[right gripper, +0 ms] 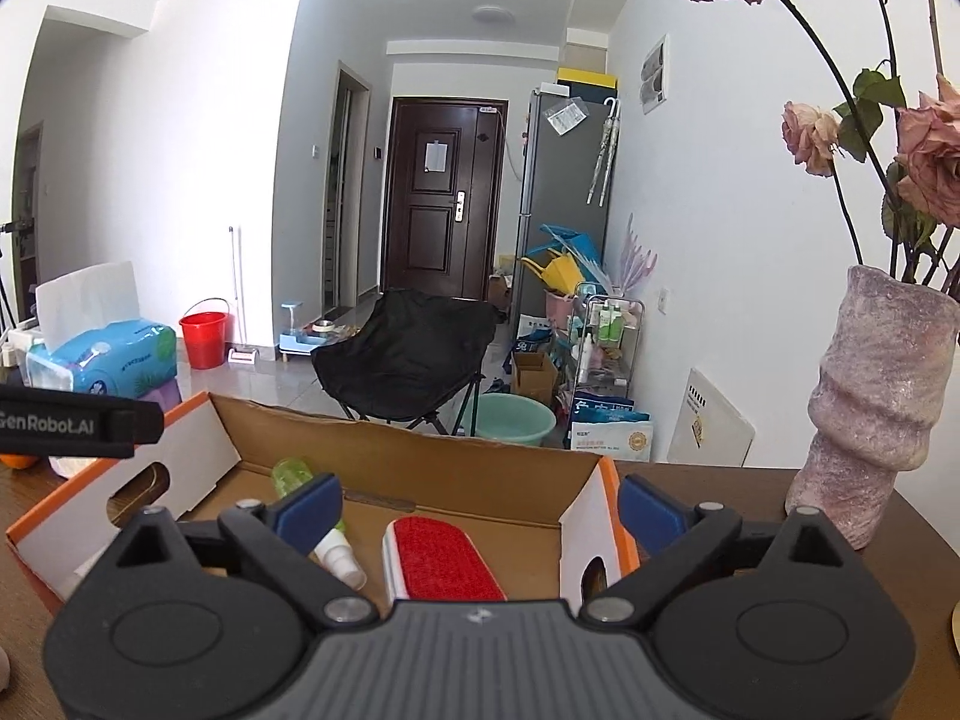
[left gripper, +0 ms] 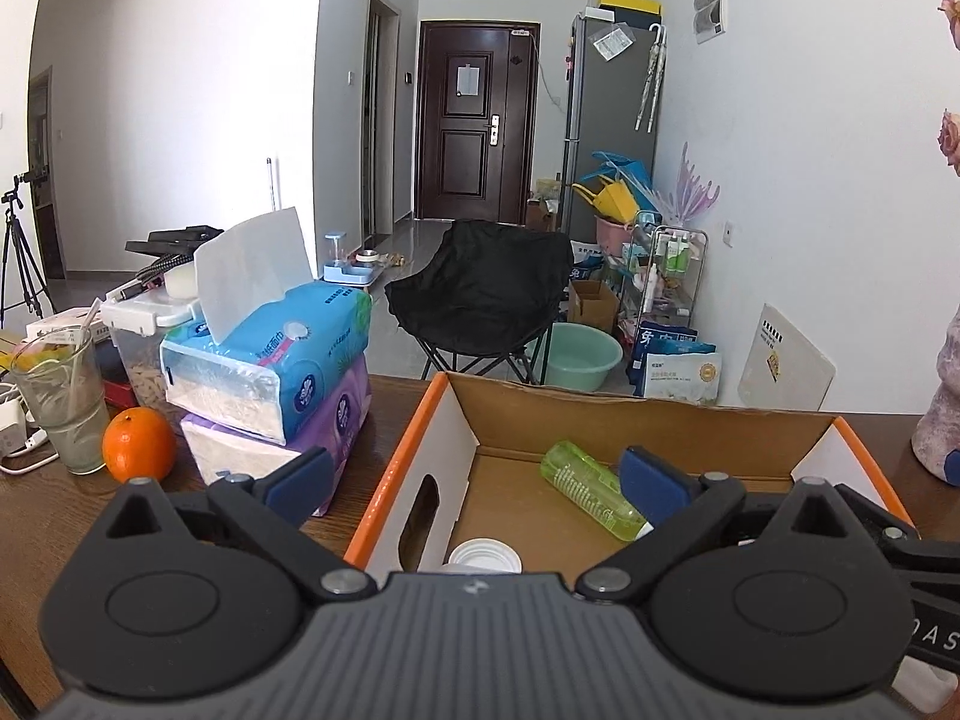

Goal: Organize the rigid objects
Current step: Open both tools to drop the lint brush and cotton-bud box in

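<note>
An open cardboard box with orange rims [left gripper: 414, 438] [right gripper: 606, 480] stands on the brown table. A green spray bottle [left gripper: 585, 489] [right gripper: 294, 474] lies inside it. A white round cap [left gripper: 485, 555] shows in the box near the left gripper. A red lint brush [right gripper: 441, 558] lies in the box under the right gripper. My left gripper [left gripper: 477, 483] is open and empty above the box's left part. My right gripper [right gripper: 480, 510] is open and empty above the box's right end.
Stacked tissue packs [left gripper: 276, 378], an orange [left gripper: 138, 447] and a glass with a straw [left gripper: 60, 402] stand left of the box. A pink vase with dried roses [right gripper: 870, 420] stands right of it. A black folding chair [left gripper: 480, 294] is beyond the table edge.
</note>
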`<state>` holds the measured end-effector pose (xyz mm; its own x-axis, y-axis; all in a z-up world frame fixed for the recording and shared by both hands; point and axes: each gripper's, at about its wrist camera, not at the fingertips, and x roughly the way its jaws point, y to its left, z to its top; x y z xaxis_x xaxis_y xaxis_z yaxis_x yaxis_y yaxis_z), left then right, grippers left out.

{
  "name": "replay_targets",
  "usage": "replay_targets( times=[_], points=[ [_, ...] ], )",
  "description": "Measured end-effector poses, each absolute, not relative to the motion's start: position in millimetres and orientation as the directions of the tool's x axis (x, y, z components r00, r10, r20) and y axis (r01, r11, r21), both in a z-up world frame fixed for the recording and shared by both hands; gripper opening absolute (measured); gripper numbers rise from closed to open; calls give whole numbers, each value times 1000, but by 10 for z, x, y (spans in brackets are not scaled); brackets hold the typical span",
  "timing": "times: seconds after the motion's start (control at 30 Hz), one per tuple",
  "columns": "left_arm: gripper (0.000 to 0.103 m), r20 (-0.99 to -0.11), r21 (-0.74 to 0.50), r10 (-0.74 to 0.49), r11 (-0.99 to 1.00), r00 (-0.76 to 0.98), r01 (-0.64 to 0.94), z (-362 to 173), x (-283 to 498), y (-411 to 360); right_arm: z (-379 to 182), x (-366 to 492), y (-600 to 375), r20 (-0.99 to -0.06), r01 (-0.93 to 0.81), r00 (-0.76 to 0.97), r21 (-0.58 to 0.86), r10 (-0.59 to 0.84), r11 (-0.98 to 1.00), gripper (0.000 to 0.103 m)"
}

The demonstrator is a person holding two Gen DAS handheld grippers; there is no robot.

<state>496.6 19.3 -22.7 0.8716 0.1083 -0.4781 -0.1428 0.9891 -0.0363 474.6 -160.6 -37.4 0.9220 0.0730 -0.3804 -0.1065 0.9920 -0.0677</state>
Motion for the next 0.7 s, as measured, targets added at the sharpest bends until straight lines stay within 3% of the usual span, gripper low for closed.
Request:
replay_targets(
  times=[0.7],
  points=[
    [103,-462,-43,109,988,880,-145,-141,4540,207,-291,4290,-1702,-360,-112,929,-46,88,993,103]
  ],
)
